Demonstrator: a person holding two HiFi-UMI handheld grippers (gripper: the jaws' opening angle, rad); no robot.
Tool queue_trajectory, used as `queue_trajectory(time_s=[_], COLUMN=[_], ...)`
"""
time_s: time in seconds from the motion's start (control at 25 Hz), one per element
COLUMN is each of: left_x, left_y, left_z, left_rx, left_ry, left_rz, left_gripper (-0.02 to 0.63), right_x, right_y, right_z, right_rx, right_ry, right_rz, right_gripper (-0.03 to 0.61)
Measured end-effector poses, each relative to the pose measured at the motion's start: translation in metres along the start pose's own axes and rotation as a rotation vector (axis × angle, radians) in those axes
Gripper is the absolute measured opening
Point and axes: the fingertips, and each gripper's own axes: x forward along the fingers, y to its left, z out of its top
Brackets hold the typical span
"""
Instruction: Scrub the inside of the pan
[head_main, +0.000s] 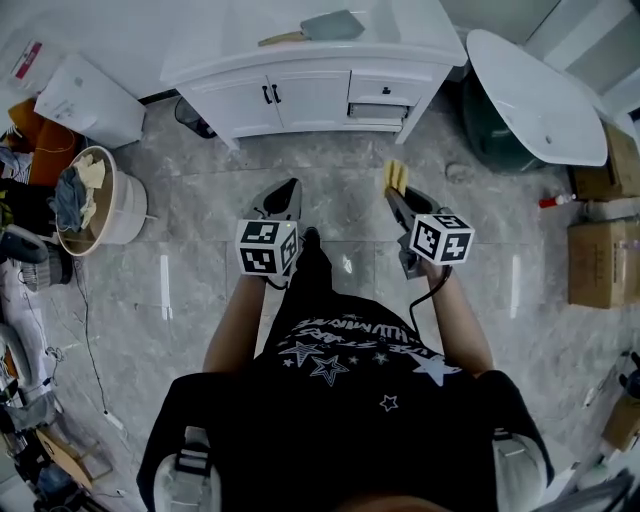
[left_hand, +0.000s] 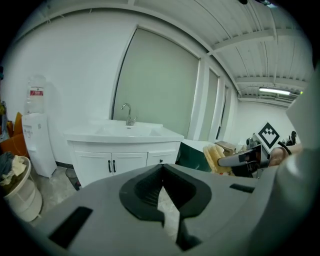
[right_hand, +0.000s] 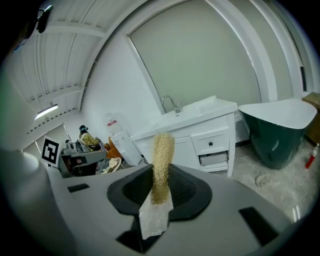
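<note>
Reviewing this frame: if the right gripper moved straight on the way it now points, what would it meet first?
Most likely the front of the white sink cabinet. The right gripper, shut on a yellow scrubber, aims at it and nothing shows in between, though depth is hard to judge.

Black tee (head_main: 335, 425) w/ white stars & lettering; L gripper (head_main: 291, 187), R gripper (head_main: 394, 193) grey w/ b&w marker cubes (head_main: 266, 246)

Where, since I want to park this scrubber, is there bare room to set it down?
Bare floor tiles lie between the white vanity and the person, and right of the laundry basket. The vanity top left of the pan looks bare too. Crowded: the left edge with cables, the right with cartons by the tub.
</note>
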Motion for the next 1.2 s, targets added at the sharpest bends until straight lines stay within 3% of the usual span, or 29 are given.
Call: queue_trajectory(time_s=[0.28, 0.76, 1.2], left_x=[0.072, 0.139, 0.19], left_y=[0.084, 0.18, 0.215], left_z=[0.059, 0.111, 0.132], left_rx=[0.026, -0.012, -0.025], left_ry=[0.005, 0.017, 0.064], left_rz=[-0.034, -0.101, -0.124], left_gripper=[0.009, 0.009, 0.009], right_x=[0.103, 0.216, 0.28], right_y=[0.002, 0.016, 0.013], right_z=[0.071, 0.148, 0.177], right_rx=[-0.003, -0.005, -0.01], right_ry=[0.009, 0.007, 0.041], right_rz=[-0.003, -0.038, -0.002], right_gripper=[0.089, 0.089, 0.089])
